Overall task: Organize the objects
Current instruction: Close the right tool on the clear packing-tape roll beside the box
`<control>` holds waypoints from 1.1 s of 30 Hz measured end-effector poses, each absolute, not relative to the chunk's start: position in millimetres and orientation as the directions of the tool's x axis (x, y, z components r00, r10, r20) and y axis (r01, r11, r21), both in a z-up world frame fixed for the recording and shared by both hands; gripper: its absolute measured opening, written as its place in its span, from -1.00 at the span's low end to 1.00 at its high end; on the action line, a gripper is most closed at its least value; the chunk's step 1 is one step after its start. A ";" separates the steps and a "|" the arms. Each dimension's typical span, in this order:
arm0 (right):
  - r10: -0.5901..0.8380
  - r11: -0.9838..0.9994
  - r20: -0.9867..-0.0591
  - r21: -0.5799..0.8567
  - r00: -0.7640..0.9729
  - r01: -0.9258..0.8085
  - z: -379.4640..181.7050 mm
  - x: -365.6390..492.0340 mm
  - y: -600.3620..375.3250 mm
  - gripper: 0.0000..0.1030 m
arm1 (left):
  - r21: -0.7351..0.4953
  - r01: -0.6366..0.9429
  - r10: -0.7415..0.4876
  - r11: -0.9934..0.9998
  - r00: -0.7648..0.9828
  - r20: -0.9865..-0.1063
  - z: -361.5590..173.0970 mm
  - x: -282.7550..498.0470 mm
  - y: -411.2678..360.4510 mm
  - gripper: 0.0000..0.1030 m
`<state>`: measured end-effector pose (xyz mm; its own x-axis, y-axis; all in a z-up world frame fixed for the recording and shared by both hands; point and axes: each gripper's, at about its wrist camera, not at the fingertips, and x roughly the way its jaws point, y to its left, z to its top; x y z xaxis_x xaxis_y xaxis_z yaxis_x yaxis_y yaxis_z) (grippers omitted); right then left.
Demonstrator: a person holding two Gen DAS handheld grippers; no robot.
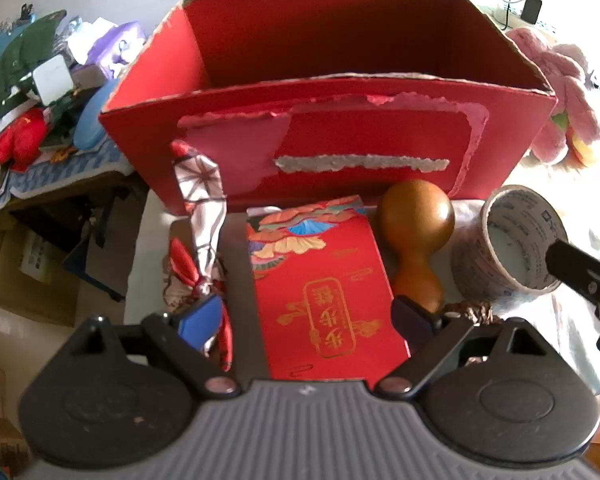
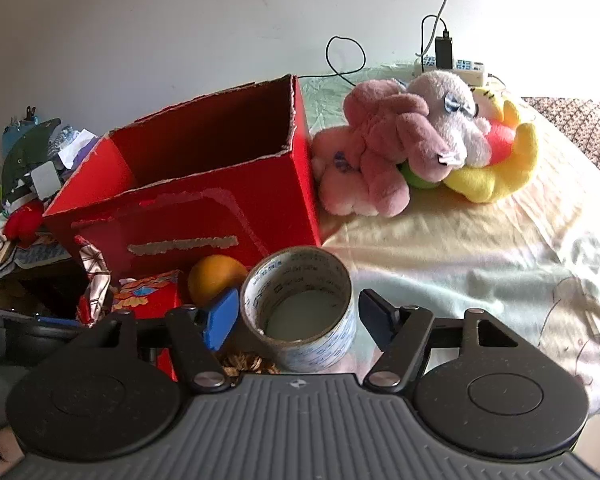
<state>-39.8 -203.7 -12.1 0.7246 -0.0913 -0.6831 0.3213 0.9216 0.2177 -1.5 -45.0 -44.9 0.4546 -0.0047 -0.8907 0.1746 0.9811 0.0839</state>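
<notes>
Open-topped red cardboard box (image 1: 328, 120) with torn, ragged rims and peeled paper patches, standing on the pale, wrinkled bedsheet (image 2: 480, 240). Beside its right wall, a fuzzy pink plush elephant (image 2: 388, 148) slumped against a yellow plush toy (image 2: 496, 176). Just before the box front: flat glossy red envelope with gold print and painted flowers (image 1: 324, 292), smooth brown wooden gourd (image 1: 416, 236), cylindrical roll of clear printed tape (image 2: 300, 308), knotted patterned silk scarf (image 1: 200, 216). Left gripper (image 1: 306, 318) spread wide over the envelope; right gripper (image 2: 300, 318) spread around the tape roll, not clamping.
</notes>
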 end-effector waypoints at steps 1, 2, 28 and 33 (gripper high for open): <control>-0.090 0.922 -0.685 0.216 0.723 0.320 -12.5 -39.5 -203.9 0.30 | 0.084 0.177 -0.005 0.981 0.453 -0.892 -44.8 -1.5 -46.1 0.80; -0.084 0.924 -0.687 0.218 0.722 0.315 -13.0 -39.2 -204.4 0.29 | 0.080 0.182 -0.010 0.980 0.448 -0.894 -44.8 -1.3 -47.4 0.80; 0.149 0.956 -0.696 0.282 0.702 0.078 -13.7 -3.1 -250.2 0.11 | 0.088 0.046 0.062 0.995 0.407 -0.911 -38.0 2.9 -69.2 0.73; 0.161 0.955 -0.712 0.286 0.684 0.073 -18.9 1.3 -265.4 0.10 | 0.090 0.053 0.060 0.995 0.416 -0.907 -34.5 1.1 -84.1 0.73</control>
<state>1.3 -265.3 -18.9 0.6839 0.1608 -0.7117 0.0728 0.9555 0.2859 1.1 -84.1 -34.5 0.4159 0.0596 -0.9074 0.0530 0.9946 0.0896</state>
